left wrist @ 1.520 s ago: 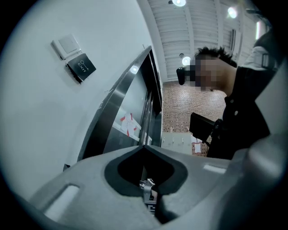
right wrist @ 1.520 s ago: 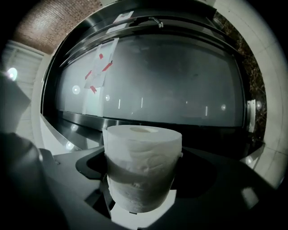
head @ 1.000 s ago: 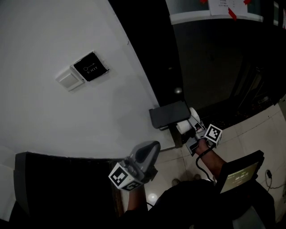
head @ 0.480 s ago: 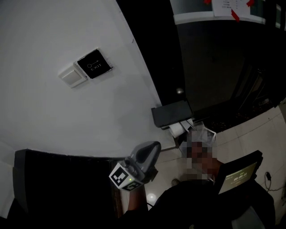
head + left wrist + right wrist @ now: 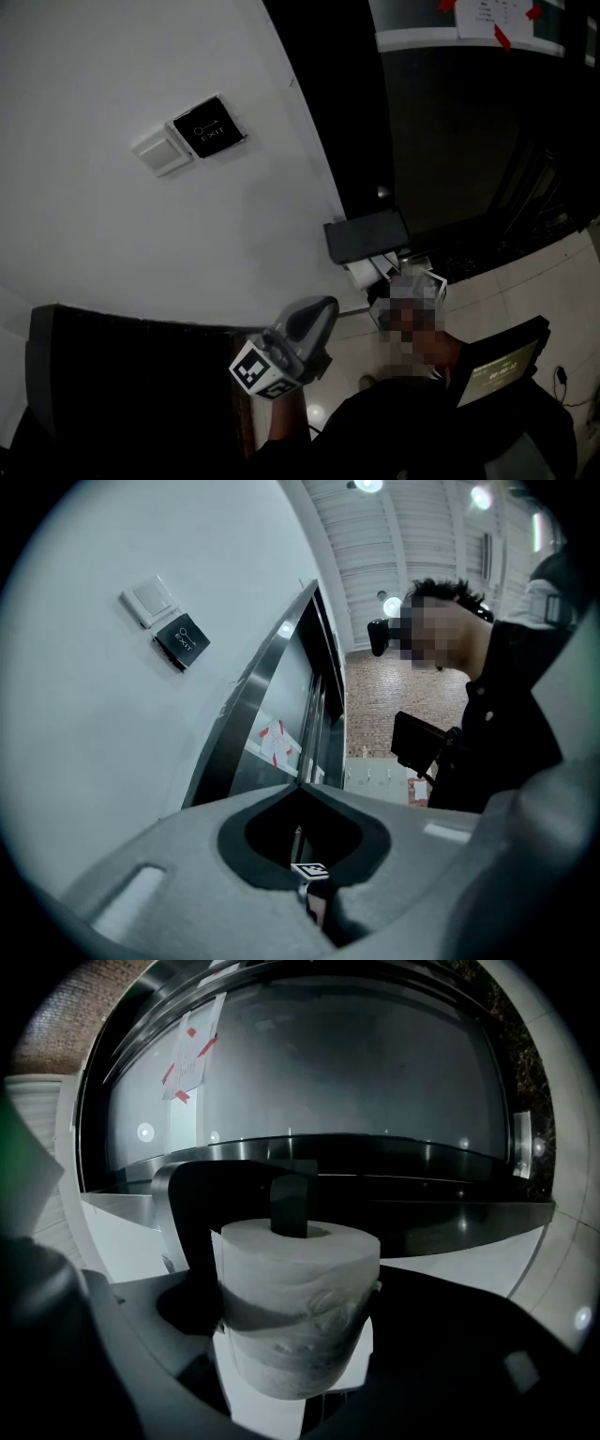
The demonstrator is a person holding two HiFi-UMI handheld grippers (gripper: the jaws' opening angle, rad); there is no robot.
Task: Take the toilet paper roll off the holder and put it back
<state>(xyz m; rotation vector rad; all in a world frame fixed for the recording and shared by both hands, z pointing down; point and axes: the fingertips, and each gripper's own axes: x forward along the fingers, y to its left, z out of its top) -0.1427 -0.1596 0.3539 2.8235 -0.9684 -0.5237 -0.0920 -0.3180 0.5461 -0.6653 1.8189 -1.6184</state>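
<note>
The white toilet paper roll (image 5: 295, 1297) sits on the black holder's bar (image 5: 289, 1206), which pokes up through its core. My right gripper (image 5: 298, 1344) is shut on the toilet paper roll, a dark jaw on either side. In the head view the roll (image 5: 361, 273) shows just under the holder's black top plate (image 5: 366, 234), and a mosaic patch hides most of the right gripper. My left gripper (image 5: 292, 339) hangs well away at lower centre, its jaws shut with their tips together (image 5: 300, 782) and nothing between them.
A black exit button (image 5: 211, 131) and a white switch (image 5: 162, 155) are on the white wall. A dark panel (image 5: 122, 375) fills the lower left. A lit screen (image 5: 506, 361) is at lower right, over a pale tiled floor (image 5: 553, 272).
My right gripper and the roll have shifted left, further under the holder's top plate. The left gripper has stayed where it was.
</note>
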